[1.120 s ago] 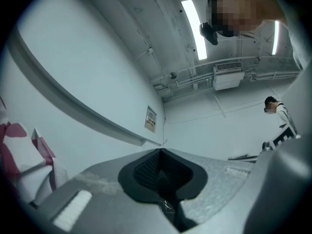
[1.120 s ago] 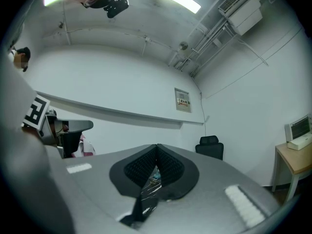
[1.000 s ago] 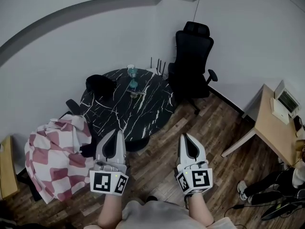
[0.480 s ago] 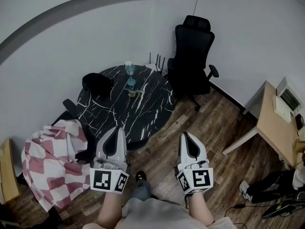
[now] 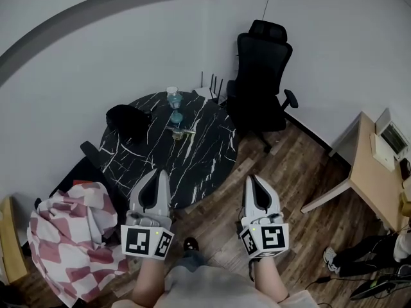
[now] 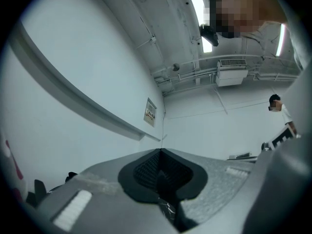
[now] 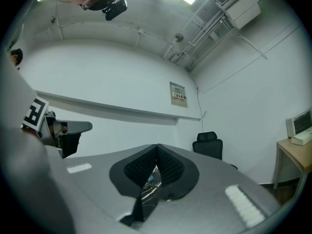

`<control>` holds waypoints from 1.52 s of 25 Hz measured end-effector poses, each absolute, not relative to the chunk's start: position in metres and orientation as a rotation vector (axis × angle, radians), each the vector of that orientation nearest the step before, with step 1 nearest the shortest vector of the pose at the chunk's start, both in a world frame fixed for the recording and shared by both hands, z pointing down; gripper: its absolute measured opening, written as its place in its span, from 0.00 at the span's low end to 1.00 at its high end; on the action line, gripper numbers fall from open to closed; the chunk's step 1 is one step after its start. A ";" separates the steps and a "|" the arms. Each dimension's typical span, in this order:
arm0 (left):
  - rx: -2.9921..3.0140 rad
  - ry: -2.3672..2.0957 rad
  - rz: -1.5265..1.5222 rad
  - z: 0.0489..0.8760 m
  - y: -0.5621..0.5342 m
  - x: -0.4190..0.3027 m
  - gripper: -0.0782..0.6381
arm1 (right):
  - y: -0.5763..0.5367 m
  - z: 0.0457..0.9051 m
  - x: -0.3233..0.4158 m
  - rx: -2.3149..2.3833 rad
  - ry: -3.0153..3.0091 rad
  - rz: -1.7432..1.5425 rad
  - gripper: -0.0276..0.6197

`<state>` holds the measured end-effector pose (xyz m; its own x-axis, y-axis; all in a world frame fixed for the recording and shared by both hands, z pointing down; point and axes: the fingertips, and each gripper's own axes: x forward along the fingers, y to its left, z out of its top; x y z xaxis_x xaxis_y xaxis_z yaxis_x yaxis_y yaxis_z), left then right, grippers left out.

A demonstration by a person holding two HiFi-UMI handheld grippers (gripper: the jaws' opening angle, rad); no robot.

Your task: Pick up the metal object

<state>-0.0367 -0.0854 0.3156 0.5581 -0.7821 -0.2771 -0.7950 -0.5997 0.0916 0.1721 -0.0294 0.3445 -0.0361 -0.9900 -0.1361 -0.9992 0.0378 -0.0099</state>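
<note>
Both grippers sit low in the frame. The left gripper [image 5: 158,174] has its jaws pressed tight together with nothing in them. The right gripper [image 5: 251,180] matches it, tips meeting and empty. In the right gripper view only a sliver of marble shows through the slot below the tips.

The metal object [image 5: 182,131] lies up near the middle of the frame, on the round black marble table [image 5: 192,172]. It is well apart from both sets of jaws, closer to the left gripper's line than the right's, and well in from every edge.

The table's near rim curves just above the gripper tips. Bare wooden floor [image 5: 289,165] opens to the right, between the table and a wooden desk [image 5: 369,172] at the right edge. A black office chair [image 5: 263,76] crowds the table's upper-right rim.

The count: one metal object, two small glassy pieces [image 5: 174,108] just behind it, and one dark bag [image 5: 128,117] on the table's left. There is also one chair, plus one checked cloth [image 5: 64,242] at lower left.
</note>
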 end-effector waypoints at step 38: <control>-2.871 1.259 0.449 0.340 -0.273 -0.023 0.12 | -0.188 0.360 0.170 -2.250 2.108 0.129 0.05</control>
<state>-0.0232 -0.2729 0.3399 0.6436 -0.7245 -0.2467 -0.7172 -0.6835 0.1359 0.1698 -0.1880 0.3597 0.0641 -0.9931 -0.0986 -0.9977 -0.0660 0.0164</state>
